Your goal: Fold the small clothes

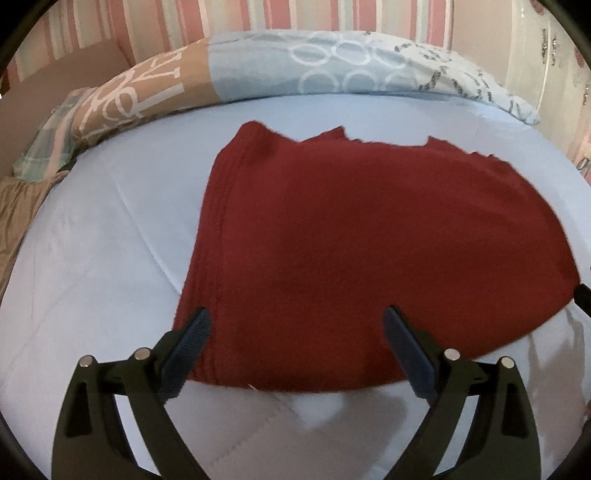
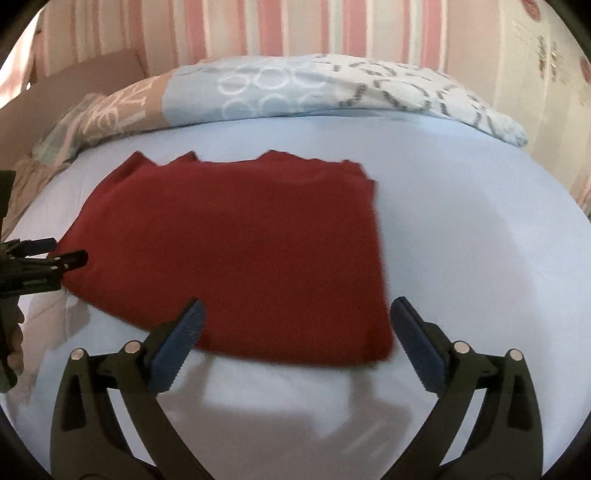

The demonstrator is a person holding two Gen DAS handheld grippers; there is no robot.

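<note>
- Blue ribbed pads line the fingers [image 1: 192, 343] of the left gripper [image 1: 297, 332], which stand wide apart with nothing between them but the near edge of the red garment [image 1: 369, 251] below
- Spread just as wide, the right gripper [image 2: 295, 325] has its left finger over the garment's near edge and its right finger [image 2: 417, 347] just off the garment's near right corner, above the sheet; neither pair grips any cloth
- From the right wrist view the left gripper [image 2: 70, 258] shows at the far left edge, its tips at the left side of the garment [image 2: 236, 258]; whether they touch the cloth I cannot tell
- A dark tip of the right gripper [image 1: 583, 300] pokes in at the right border of the left wrist view, beside the garment's right side
- Folded into a rough rectangle, the dark red garment lies flat in the middle of the bed, its far edge uneven with small peaks and a stitched hem running along its left side
- Pale blue sheet [image 1: 103, 258] covers the bed, smooth with a few faint creases
- At the head of the bed lies a patterned pillow [image 1: 295, 66], tan with white lettering on its left part, light blue with white rings in the middle, pale with grey marks on the right
- Behind it stands a wall [image 2: 295, 26] striped pink and white
</note>
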